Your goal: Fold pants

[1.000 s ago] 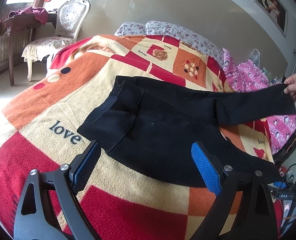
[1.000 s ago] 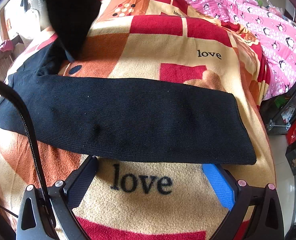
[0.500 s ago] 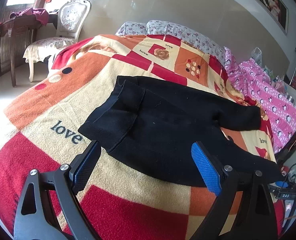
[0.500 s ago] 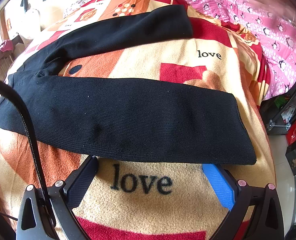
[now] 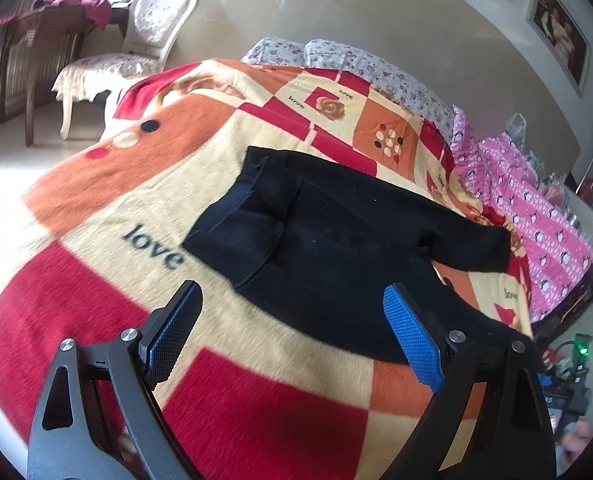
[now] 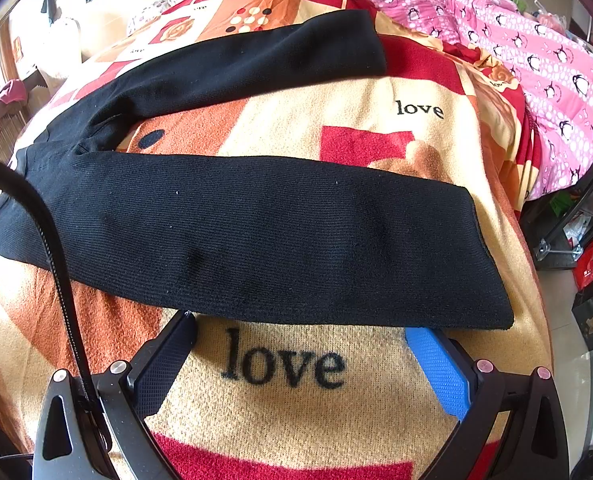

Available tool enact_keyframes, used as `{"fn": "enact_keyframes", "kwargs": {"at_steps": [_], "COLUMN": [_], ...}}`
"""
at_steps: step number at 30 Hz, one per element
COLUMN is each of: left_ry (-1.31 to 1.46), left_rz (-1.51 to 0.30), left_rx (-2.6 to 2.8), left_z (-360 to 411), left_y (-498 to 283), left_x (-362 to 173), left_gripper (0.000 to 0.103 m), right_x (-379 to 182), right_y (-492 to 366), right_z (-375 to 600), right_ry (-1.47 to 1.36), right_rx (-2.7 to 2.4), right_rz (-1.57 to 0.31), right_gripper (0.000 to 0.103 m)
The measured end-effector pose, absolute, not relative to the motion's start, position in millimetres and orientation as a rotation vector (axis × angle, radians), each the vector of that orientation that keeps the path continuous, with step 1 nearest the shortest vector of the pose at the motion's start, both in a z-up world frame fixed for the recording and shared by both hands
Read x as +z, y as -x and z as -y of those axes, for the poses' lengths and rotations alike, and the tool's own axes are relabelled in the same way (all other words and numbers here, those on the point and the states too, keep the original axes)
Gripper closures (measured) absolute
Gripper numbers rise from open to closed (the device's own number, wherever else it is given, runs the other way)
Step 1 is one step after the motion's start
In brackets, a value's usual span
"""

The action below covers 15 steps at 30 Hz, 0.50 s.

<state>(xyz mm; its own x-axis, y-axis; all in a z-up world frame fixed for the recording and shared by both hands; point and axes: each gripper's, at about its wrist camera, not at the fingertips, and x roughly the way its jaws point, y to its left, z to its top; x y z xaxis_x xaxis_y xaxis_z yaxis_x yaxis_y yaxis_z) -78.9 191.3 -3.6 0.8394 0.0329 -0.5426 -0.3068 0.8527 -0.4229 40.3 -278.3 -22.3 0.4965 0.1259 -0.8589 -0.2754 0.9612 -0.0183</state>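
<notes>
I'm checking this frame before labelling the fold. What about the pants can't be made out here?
- Pants near leg hem: left wrist view, hidden behind the left gripper blue finger.
- Waistband: right wrist view, partly behind the black cable and cut off at the left edge.
- Fabric folds and seams: both views, lost in the uniform black.
- Blanket edge: left wrist view, motion-blurred.
</notes>
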Motion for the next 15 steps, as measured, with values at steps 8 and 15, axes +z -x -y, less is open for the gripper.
{"fn": "enact_keyframes", "kwargs": {"at_steps": [8,15], "left_ry": [0.766,0.782], "left_rz": [-0.667,-0.672], "left_rx": [0.092,0.08], "left_z": [-237.2,-240.3], "left_y": [85.5,25.9], "left_x": [-30.6,-36.5], "left_gripper": [0.011,0.011], "right_x": [-21.3,-22.1], "right_y": [-42.8,-40.4], "right_z": [275.2,277.2], "right_ry": [0.154,0.152], "right_rx": [0.234,0.237], "right_rz": [-1.027,-1.019], "right_gripper": [0.0,0.0]}}
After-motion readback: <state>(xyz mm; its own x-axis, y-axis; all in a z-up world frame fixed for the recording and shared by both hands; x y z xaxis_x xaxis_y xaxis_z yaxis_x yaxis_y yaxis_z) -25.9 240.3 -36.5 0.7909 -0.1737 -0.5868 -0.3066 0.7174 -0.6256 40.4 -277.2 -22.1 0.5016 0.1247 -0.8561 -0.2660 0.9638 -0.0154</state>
